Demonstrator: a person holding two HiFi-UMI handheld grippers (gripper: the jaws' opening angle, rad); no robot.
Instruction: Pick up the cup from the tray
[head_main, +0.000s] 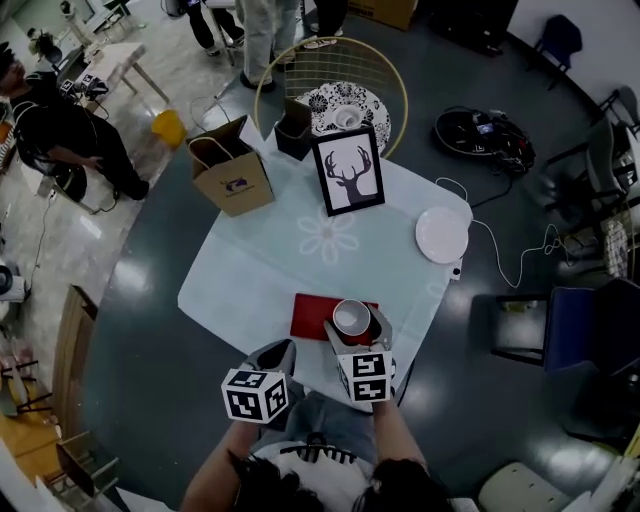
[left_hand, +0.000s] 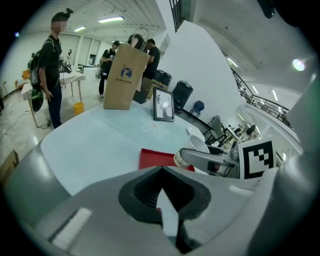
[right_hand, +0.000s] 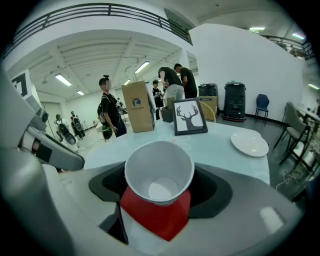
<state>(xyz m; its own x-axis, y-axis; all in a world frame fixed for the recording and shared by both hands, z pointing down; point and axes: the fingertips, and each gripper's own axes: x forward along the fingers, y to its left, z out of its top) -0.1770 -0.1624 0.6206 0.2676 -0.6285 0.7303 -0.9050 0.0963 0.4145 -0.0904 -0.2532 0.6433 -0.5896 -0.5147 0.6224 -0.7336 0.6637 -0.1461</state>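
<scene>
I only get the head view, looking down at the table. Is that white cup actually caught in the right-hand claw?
Observer: Seen along the claw itself, the cup stands between the pads of the right gripper, and both pads appear to touch its sides.
Operator: Is anything in it?
Observer: No. The right gripper view looks straight in, and its white bottom is bare.
Operator: And the other claw?
Observer: The left gripper has its jaws together in its own view, with nothing between them.
</scene>
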